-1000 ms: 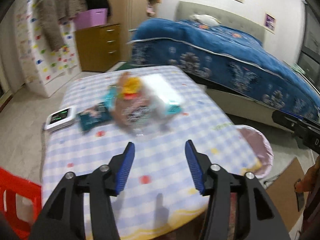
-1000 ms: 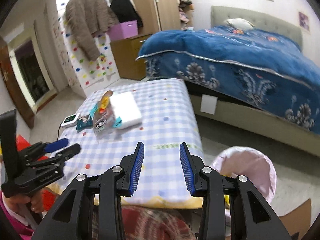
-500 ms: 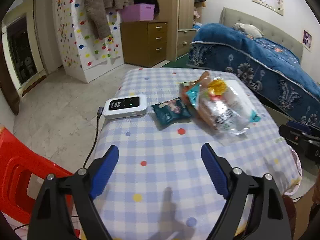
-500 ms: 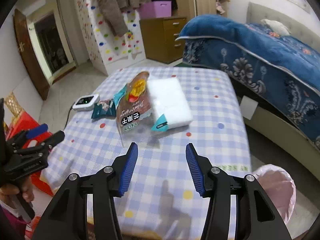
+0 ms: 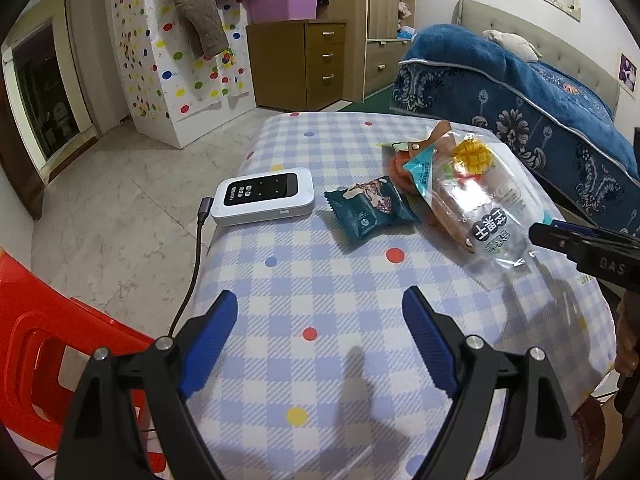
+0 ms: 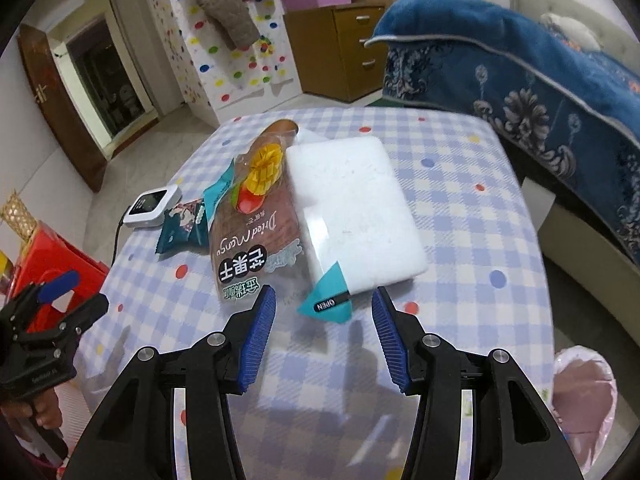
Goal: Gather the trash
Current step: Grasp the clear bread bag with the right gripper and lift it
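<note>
Clear dried mango bag (image 6: 256, 232) lies flat, mango picture up.

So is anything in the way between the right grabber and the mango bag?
Nothing visible is. The right gripper is open, with the clear near end of the dried mango bag right in front of its fingers. The white pack lies beside the bag on the table, partly under its edge, not in the path.
</note>
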The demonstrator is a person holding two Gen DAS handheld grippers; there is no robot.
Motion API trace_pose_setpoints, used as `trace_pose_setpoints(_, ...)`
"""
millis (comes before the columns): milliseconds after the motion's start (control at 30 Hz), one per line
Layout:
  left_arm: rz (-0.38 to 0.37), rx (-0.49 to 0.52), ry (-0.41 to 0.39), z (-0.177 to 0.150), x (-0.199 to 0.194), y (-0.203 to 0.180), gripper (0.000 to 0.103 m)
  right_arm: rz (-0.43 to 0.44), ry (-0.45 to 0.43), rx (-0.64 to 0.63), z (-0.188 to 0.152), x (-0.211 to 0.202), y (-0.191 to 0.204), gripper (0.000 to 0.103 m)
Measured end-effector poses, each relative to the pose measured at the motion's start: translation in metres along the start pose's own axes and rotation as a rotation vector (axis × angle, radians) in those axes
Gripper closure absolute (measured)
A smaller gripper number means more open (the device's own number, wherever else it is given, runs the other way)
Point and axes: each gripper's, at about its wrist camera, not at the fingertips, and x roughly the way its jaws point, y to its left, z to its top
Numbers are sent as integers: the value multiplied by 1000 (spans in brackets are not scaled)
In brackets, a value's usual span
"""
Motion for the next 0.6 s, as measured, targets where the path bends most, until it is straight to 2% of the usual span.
trace_pose_setpoints(67, 0, 2, 4, 0, 1, -1, 21, 9, 3, -1, 2, 2, 3, 53)
trace_pose_setpoints(100, 0, 3, 5, 0, 2, -1, 21, 11, 3, -4, 3, 2, 5, 58)
trace_pose_setpoints(133, 0, 4, 7, 0, 2, -1, 21, 12, 0, -8, 3, 1, 7, 69)
trace_pose_setpoints(233, 2, 7, 7, -1, 1, -3, 21, 11, -19, -22, 3, -9, 15, 89)
trace_pose_setpoints(333, 2, 5, 4, -2, -2, 0, 21, 51, -58, -26, 2, -30, 23, 101)
trace_pose_setpoints(467, 0, -6, 0, -2, -6, 4, 21, 101, -146, -58, 3, -74, 39, 103)
trace_pose_setpoints(567, -7, -3, -2, 0, -5, 4, 21, 53, -216, -96, 1, -103, 49, 103)
trace_pose_setpoints(600, -9, 3, -1, 2, -3, 3, 21, 7, -241, -117, 0, -113, 52, 103)
